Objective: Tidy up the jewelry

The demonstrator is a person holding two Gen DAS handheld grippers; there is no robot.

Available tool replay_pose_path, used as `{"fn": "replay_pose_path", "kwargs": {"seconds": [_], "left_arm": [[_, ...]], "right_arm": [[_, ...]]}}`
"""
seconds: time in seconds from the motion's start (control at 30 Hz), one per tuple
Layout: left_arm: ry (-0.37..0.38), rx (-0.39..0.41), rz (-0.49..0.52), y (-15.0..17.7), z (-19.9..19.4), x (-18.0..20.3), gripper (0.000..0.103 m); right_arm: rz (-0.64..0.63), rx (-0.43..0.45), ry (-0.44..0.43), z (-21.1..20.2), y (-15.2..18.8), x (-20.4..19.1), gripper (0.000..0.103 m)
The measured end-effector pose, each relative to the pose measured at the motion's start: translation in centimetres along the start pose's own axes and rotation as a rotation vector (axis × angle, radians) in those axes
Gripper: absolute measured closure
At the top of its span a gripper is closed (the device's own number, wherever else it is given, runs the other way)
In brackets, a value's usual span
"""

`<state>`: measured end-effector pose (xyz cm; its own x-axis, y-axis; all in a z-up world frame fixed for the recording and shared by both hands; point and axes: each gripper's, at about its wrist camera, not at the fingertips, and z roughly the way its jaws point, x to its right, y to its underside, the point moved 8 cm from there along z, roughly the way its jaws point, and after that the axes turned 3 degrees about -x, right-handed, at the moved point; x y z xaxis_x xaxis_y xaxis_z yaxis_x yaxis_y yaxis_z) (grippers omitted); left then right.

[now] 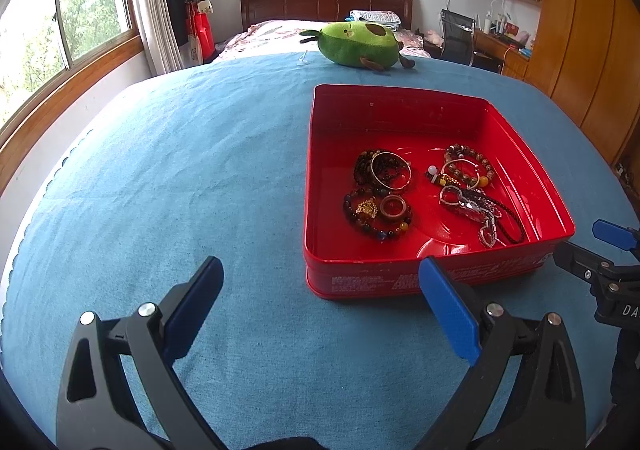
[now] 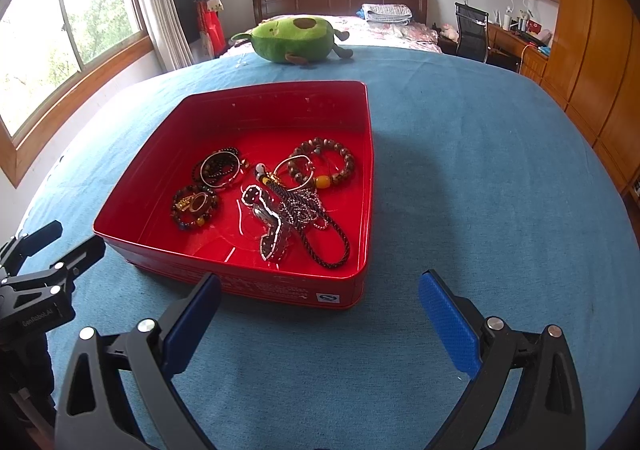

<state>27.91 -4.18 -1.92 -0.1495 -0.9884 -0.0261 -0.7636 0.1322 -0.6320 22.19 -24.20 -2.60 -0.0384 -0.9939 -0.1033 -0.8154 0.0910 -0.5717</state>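
A red tin box sits on the blue cloth and holds several pieces of jewelry: beaded bracelets, a metal bangle, a ring and a chain with a dark cord. My left gripper is open and empty, low over the cloth just in front of the box's near left corner. My right gripper is open and empty in front of the box's near right corner. Each gripper shows at the edge of the other's view.
A green avocado plush lies beyond the box at the far edge of the cloth-covered table. Behind are a bed, a coat rack, a desk with chair and wooden wardrobes on the right.
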Motion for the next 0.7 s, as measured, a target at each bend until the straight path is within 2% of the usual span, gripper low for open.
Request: {"fn": "replay_pose_path", "kwargs": {"seconds": [0.7], "left_arm": [[-0.002, -0.008, -0.004, -0.05, -0.11, 0.07, 0.006]], "right_arm": [[0.001, -0.013, 0.005, 0.49, 0.15, 0.12, 0.004]]}}
